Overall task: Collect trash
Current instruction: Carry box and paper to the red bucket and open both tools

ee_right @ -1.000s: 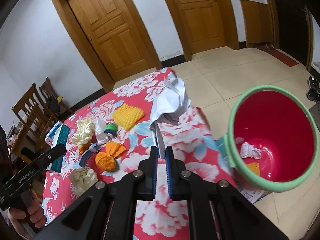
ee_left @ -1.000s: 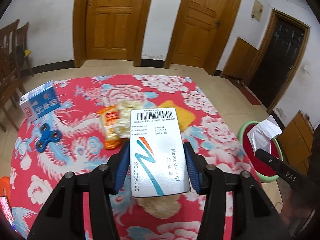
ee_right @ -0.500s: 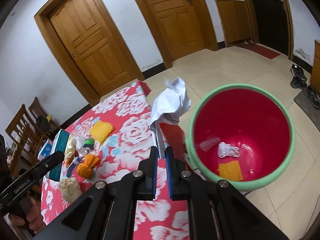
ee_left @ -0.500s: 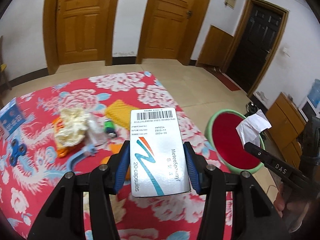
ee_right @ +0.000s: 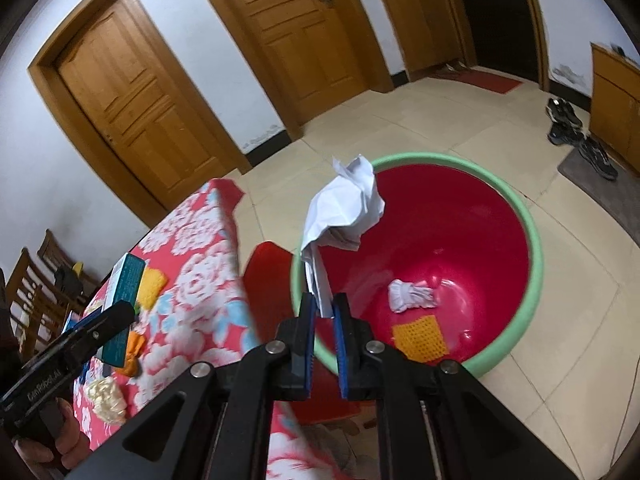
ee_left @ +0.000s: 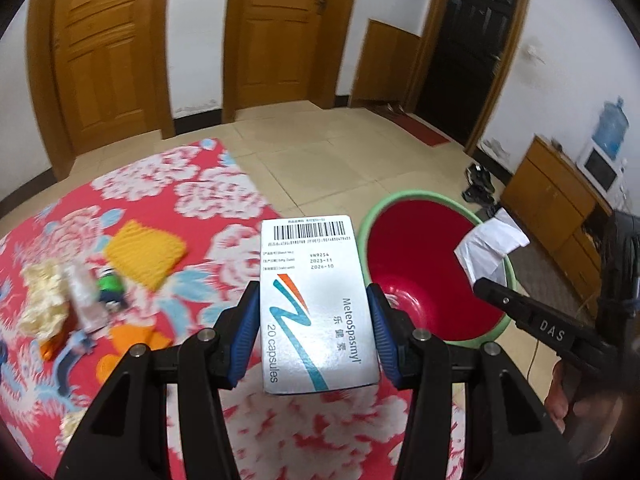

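Observation:
My left gripper is shut on a white medicine box printed "20 capsules", held above the table's right edge beside the red bin with a green rim. My right gripper pinches the tail of a crumpled white paper. Its jaws are opening slightly, with the paper still standing upright between the pads. The paper hangs over the near-left rim of the bin. In the left wrist view the same paper shows above the bin's right side.
The bin holds a white wad and a yellow mesh piece. On the red floral tablecloth lie a yellow mesh, a cream wrapper and orange scraps. Shoes and a wooden cabinet stand beyond the bin.
Both grippers have swung from over the table toward the bin, each keeping its load. The bin has grown large in both views, and the paper now hangs over its rim.

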The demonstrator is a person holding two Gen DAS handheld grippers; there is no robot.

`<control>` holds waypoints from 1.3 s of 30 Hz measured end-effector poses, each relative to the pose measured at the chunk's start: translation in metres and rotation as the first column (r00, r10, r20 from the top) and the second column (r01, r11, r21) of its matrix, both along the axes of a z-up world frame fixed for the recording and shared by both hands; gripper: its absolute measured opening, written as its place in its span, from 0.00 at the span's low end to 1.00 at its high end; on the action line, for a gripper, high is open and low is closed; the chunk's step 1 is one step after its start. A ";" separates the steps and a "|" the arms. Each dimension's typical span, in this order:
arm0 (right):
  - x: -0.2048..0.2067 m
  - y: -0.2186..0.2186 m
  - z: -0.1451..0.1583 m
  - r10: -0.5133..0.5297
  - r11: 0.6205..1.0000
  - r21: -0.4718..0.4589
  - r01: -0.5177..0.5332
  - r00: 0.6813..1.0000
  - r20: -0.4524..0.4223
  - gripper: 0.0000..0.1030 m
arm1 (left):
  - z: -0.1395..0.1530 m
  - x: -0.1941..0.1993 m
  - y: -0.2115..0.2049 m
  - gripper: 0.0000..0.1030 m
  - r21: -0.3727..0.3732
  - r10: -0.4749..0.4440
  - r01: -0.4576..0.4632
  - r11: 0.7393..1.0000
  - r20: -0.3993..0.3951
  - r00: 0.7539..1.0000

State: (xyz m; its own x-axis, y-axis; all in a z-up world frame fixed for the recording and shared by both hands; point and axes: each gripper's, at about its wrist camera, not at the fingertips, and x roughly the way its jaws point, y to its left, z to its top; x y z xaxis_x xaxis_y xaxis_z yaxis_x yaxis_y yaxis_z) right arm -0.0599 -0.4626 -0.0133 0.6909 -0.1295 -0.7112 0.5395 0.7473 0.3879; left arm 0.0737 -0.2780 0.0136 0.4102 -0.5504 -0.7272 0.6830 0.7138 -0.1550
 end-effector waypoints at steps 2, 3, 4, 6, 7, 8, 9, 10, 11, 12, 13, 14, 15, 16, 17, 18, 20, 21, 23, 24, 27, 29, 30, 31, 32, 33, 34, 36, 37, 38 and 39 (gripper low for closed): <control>-0.003 -0.008 -0.005 -0.017 1.000 0.008 0.017 1.000 -0.007 0.12 | -0.006 -0.002 -0.013 0.51 0.007 -0.025 0.025 1.000 -0.005 1.000; -0.005 -0.013 -0.008 -0.025 1.000 0.012 0.025 1.000 -0.011 0.12 | -0.007 -0.002 -0.017 0.51 0.009 -0.034 0.034 0.999 -0.005 0.999; -0.005 -0.015 -0.010 -0.031 0.999 0.015 0.031 0.999 -0.014 0.12 | -0.009 -0.002 -0.022 0.51 0.012 -0.043 0.043 0.999 -0.006 0.999; -0.009 -0.022 -0.015 -0.046 0.999 0.026 0.046 0.999 -0.021 0.12 | -0.013 -0.004 -0.035 0.51 0.015 -0.064 0.064 0.998 -0.011 0.998; -0.010 -0.026 -0.016 -0.052 0.998 0.032 0.053 0.998 -0.023 0.12 | -0.015 -0.004 -0.041 0.51 0.016 -0.071 0.072 0.997 -0.013 0.997; -0.010 -0.028 -0.018 -0.057 0.998 0.035 0.057 0.998 -0.024 0.12 | -0.017 -0.004 -0.045 0.51 0.017 -0.077 0.077 0.997 -0.015 0.997; -0.011 -0.031 -0.019 -0.062 0.997 0.037 0.063 0.998 -0.024 0.12 | -0.019 -0.004 -0.052 0.51 0.019 -0.084 0.085 0.996 -0.017 0.996; -0.012 -0.034 -0.020 -0.066 0.997 0.038 0.066 0.998 -0.025 0.12 | -0.020 -0.004 -0.058 0.51 0.022 -0.090 0.090 0.996 -0.018 0.996; -0.013 -0.037 -0.021 -0.071 0.997 0.041 0.072 0.997 -0.024 0.12 | -0.023 -0.004 -0.065 0.51 0.027 -0.098 0.098 0.995 -0.019 0.995; -0.015 -0.039 -0.022 -0.076 0.996 0.043 0.077 0.997 -0.023 0.12 | -0.025 -0.004 -0.071 0.51 0.029 -0.105 0.105 0.994 -0.020 0.994; -0.016 -0.040 -0.023 -0.081 0.996 0.044 0.081 0.997 -0.022 0.12 | -0.027 -0.004 -0.075 0.51 0.032 -0.111 0.112 0.993 -0.020 0.994; -0.017 -0.042 -0.024 -0.086 0.995 0.045 0.087 0.996 -0.020 0.12 | -0.029 -0.004 -0.080 0.51 0.034 -0.119 0.119 0.992 -0.022 0.993; -0.018 -0.043 -0.024 -0.091 0.995 0.045 0.091 0.996 -0.018 0.12 | -0.030 -0.005 -0.083 0.51 0.035 -0.124 0.125 0.992 -0.023 0.992; -0.020 -0.044 -0.024 -0.096 0.994 0.043 0.096 0.995 -0.018 0.12 | -0.031 -0.005 -0.088 0.51 0.036 -0.131 0.132 0.991 -0.024 0.991; -0.022 -0.046 -0.024 -0.103 0.994 0.038 0.104 0.994 -0.019 0.12 | -0.034 -0.006 -0.092 0.51 0.040 -0.138 0.139 0.989 -0.025 0.990; -0.024 -0.047 -0.023 -0.113 0.993 0.026 0.114 0.993 -0.024 0.12 | -0.036 -0.006 -0.096 0.51 0.048 -0.144 0.145 0.988 -0.025 0.989; -0.027 -0.048 -0.020 -0.122 0.992 0.011 0.122 0.992 -0.025 0.12 | -0.040 -0.006 -0.104 0.51 0.060 -0.154 0.155 0.986 -0.025 0.988; -0.029 -0.048 -0.020 -0.126 0.992 0.005 0.126 0.992 -0.025 0.12 | -0.042 -0.006 -0.107 0.51 0.063 -0.158 0.160 0.985 -0.027 0.987; -0.034 -0.049 -0.017 -0.138 0.990 -0.005 0.138 0.990 -0.022 0.15 | -0.047 -0.007 -0.115 0.51 0.069 -0.176 0.178 0.982 -0.040 0.984; -0.035 -0.050 -0.016 -0.145 0.989 -0.008 0.145 0.989 -0.021 0.19 | -0.049 -0.007 -0.118 0.51 0.073 -0.182 0.186 0.980 -0.049 0.982; -0.042 -0.054 -0.016 -0.167 0.986 -0.004 0.167 0.986 -0.019 0.28 | -0.055 -0.008 -0.126 0.52 0.105 -0.187 0.194 0.975 -0.078 0.979; -0.046 -0.057 -0.017 -0.179 0.984 -0.002 0.179 0.984 -0.022 0.33 | -0.057 -0.009 -0.130 0.53 0.109 -0.191 0.200 0.974 -0.090 0.978; -0.047 -0.057 -0.018 -0.183 0.983 0.000 0.184 0.983 -0.024 0.35 | -0.057 -0.010 -0.130 0.57 0.108 -0.191 0.200 0.974 -0.091 0.977; -0.048 -0.058 -0.019 -0.188 0.982 0.002 0.188 0.982 -0.026 0.35 | -0.057 -0.011 -0.131 0.61 0.106 -0.191 0.200 0.974 -0.089 0.977; -0.049 -0.059 -0.020 -0.191 0.981 0.005 0.192 0.981 -0.028 0.36 | -0.056 -0.011 -0.131 0.62 0.103 -0.192 0.200 0.974 -0.086 0.978; -0.050 -0.060 -0.021 -0.196 0.981 0.010 0.196 0.980 -0.030 0.37 | -0.055 -0.012 -0.131 0.62 0.098 -0.192 0.200 0.975 -0.082 0.978; -0.051 -0.060 -0.021 -0.198 0.980 0.014 0.199 0.980 -0.031 0.38 | -0.054 -0.012 -0.131 0.62 0.095 -0.191 0.199 0.975 -0.081 0.978; -0.052 -0.060 -0.022 -0.202 0.979 0.021 0.202 0.979 -0.031 0.41 | -0.052 -0.012 -0.130 0.62 0.090 -0.187 0.195 0.977 -0.085 0.979; -0.053 -0.060 -0.022 -0.202 0.979 0.022 0.203 0.979 -0.030 0.44 | -0.051 -0.010 -0.129 0.62 0.087 -0.186 0.193 0.977 -0.087 0.979; -0.053 -0.060 -0.021 -0.201 0.979 0.022 0.202 0.979 -0.029 0.45 | -0.050 -0.010 -0.127 0.62 0.083 -0.184 0.191 0.978 -0.087 0.979; -0.054 -0.060 -0.021 -0.200 0.979 0.022 0.201 0.979 -0.028 0.45 | -0.048 -0.010 -0.125 0.62 0.078 -0.181 0.188 0.979 -0.087 0.980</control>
